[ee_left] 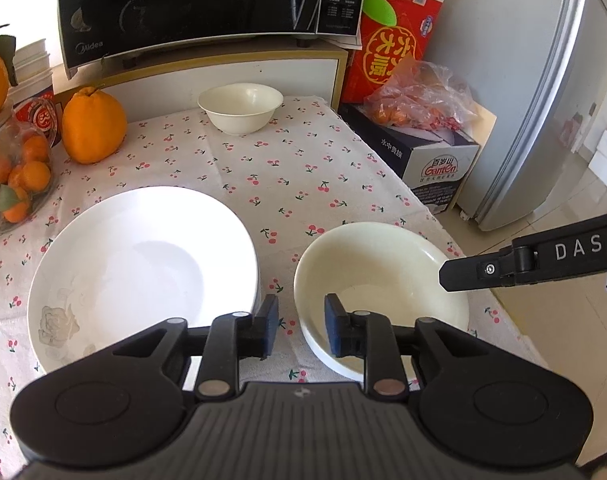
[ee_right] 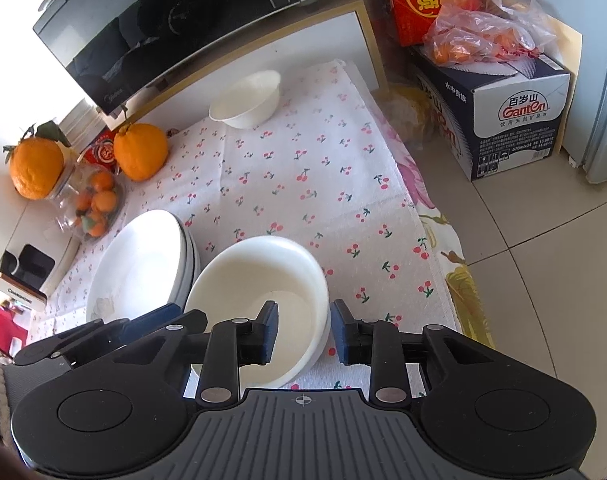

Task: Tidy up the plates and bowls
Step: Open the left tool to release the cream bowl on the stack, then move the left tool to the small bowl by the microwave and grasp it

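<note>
**Bowls and plates on the cherry cloth**

Bowls are what we are working over. We are holding the left gripper (ee_left: pixel 301 326) astride the near-left rim of the cream bowl (ee_left: pixel 383 280); its jaws are standing apart, one pad inside the wall, one outside, and neither is pressing on it. We are holding the right gripper (ee_right: pixel 303 332) the same way across the bowl's right wall, jaws likewise parted and not gripping. Both are released, and the bowl is sitting on the cherry-print cloth (ee_left: pixel 287 176).

At nine o'clock from the bowl, just beside it, the stack of white plates (ee_left: pixel 139 264) is lying. At twelve o'clock, well apart, a second cream bowl (ee_left: pixel 240 107) is standing near the microwave (ee_left: pixel 191 4). At ten o'clock we are seeing a large orange (ee_left: pixel 93 128) beside a jar of small oranges (ee_left: pixel 17 176).
</note>
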Motion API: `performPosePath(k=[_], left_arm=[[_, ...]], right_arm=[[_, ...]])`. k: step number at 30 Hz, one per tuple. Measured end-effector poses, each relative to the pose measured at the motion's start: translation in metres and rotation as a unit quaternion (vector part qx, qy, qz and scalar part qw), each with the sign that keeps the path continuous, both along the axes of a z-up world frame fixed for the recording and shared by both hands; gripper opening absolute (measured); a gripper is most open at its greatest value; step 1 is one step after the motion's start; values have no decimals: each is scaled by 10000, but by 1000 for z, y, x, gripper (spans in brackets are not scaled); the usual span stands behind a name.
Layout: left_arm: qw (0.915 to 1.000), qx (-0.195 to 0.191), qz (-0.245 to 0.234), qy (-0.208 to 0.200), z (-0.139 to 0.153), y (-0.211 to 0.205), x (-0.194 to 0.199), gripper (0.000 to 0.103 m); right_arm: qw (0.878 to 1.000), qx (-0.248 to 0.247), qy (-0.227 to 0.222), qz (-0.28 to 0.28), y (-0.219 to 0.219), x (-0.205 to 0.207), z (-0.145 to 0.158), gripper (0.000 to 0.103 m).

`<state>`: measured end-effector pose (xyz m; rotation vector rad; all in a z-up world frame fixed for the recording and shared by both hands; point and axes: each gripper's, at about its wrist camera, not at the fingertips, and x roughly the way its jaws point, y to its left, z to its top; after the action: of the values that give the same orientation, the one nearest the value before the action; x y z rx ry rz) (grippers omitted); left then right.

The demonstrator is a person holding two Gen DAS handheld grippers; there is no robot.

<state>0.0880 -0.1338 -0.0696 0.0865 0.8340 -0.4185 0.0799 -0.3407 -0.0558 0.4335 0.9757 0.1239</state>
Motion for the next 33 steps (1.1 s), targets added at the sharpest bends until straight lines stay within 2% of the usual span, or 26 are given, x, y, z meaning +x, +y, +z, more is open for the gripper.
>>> performPosePath(k=[4, 6, 9, 13, 15, 18, 25, 29, 33], left_arm=[[9997, -221, 15, 82, 7, 3, 5, 33], [9995, -305, 18, 83, 14, 6, 10, 38], [9992, -378, 31, 84, 26, 9, 19, 49], [9993, -347, 20, 98, 45, 12, 37, 64], [9996, -278, 22, 54, 55, 11, 48, 73], [9997, -221, 56, 76, 64, 10, 68, 82], [9987, -138, 413, 248, 72, 12, 128, 87], [9972, -204, 669, 260, 67, 16, 162, 88], [9961, -172, 856, 123, 55, 12, 196, 86]], right_arm=[[9998, 152, -33, -104, -6, 3, 5, 32], [9994, 276, -83, -196, -11, 5, 9, 43], [9985, 376, -172, -362, -16, 12, 17, 48], [9958, 701, -151, -561, -21, 31, 30, 53], [9940, 890, -173, -615, -22, 43, 38, 59], [9940, 892, -250, -588, -18, 63, 52, 67], [9960, 700, -442, -323, -6, 123, 67, 74], [9949, 819, -436, -387, -9, 162, 59, 74], [9936, 937, -268, -567, -13, 204, 37, 74]])
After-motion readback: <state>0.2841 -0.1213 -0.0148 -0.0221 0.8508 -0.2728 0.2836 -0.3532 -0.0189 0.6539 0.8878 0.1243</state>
